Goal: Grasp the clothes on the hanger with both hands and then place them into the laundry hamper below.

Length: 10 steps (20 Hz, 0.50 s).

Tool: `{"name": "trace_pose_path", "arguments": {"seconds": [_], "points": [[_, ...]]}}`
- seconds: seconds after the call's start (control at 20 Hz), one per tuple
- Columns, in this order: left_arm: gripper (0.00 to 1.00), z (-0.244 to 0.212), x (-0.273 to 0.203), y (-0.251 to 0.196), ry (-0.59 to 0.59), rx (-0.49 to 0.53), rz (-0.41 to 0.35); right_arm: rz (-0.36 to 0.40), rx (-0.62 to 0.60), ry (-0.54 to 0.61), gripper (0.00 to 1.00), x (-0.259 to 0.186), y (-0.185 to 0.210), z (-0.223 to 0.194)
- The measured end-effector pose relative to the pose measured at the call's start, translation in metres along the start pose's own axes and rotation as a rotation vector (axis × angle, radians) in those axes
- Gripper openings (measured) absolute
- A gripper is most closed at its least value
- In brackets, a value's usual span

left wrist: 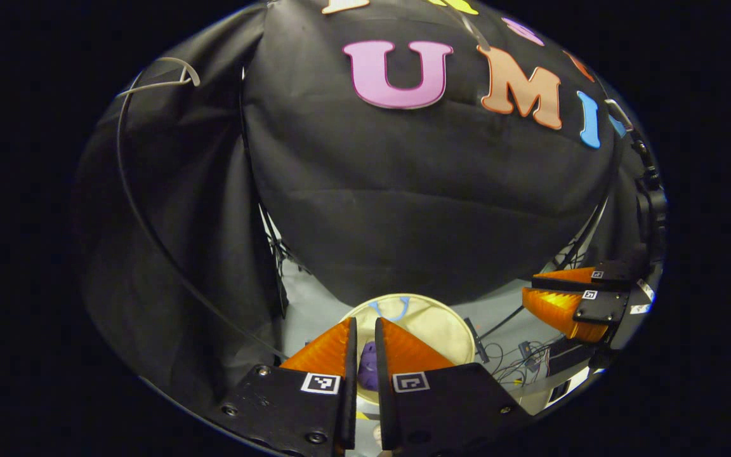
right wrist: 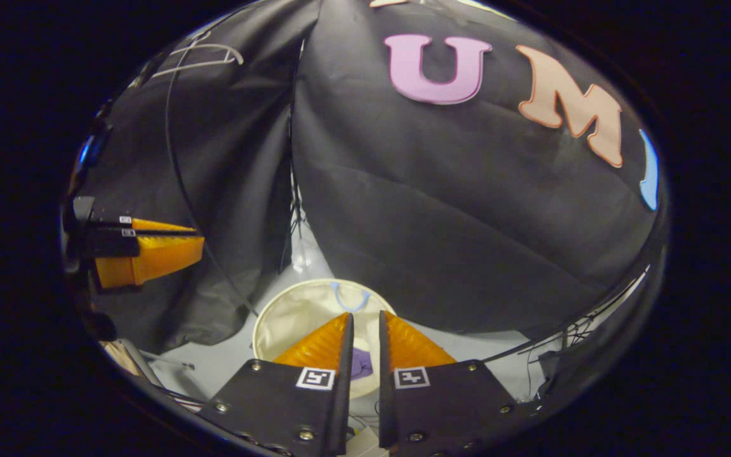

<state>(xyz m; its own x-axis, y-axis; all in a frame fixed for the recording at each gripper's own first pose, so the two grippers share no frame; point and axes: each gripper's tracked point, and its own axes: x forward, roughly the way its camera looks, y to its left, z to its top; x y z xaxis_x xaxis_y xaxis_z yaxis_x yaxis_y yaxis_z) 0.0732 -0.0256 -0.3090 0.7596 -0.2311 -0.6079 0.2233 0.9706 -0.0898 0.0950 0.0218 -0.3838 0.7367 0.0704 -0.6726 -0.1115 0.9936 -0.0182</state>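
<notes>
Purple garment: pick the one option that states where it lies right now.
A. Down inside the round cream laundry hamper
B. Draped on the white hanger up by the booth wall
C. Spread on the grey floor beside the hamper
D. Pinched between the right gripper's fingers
A: the purple garment lies inside the cream laundry hamper, seen past each gripper's fingers, while the white hanger hangs bare.

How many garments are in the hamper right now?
1 visible: a purple garment lying inside the cream laundry hamper on the floor, seen between the fingers in both gripper views. More could lie hidden behind the fingers.
</notes>
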Motion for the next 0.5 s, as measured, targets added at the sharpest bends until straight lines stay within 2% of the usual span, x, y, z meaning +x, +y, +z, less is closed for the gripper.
{"name": "trace_pose_path", "arguments": {"seconds": [0.3, 0.5], "points": [[0.16, 0.088, -0.043, -0.024, -0.216, -0.002, -0.011, -0.094, 0.059, -0.238, 0.20, -0.057, -0.050, 0.099], [0.16, 0.148, -0.072, -0.044, -0.364, 0.001, -0.023, -0.141, 0.082, -0.409, 0.20, -0.117, -0.081, 0.165]]}}
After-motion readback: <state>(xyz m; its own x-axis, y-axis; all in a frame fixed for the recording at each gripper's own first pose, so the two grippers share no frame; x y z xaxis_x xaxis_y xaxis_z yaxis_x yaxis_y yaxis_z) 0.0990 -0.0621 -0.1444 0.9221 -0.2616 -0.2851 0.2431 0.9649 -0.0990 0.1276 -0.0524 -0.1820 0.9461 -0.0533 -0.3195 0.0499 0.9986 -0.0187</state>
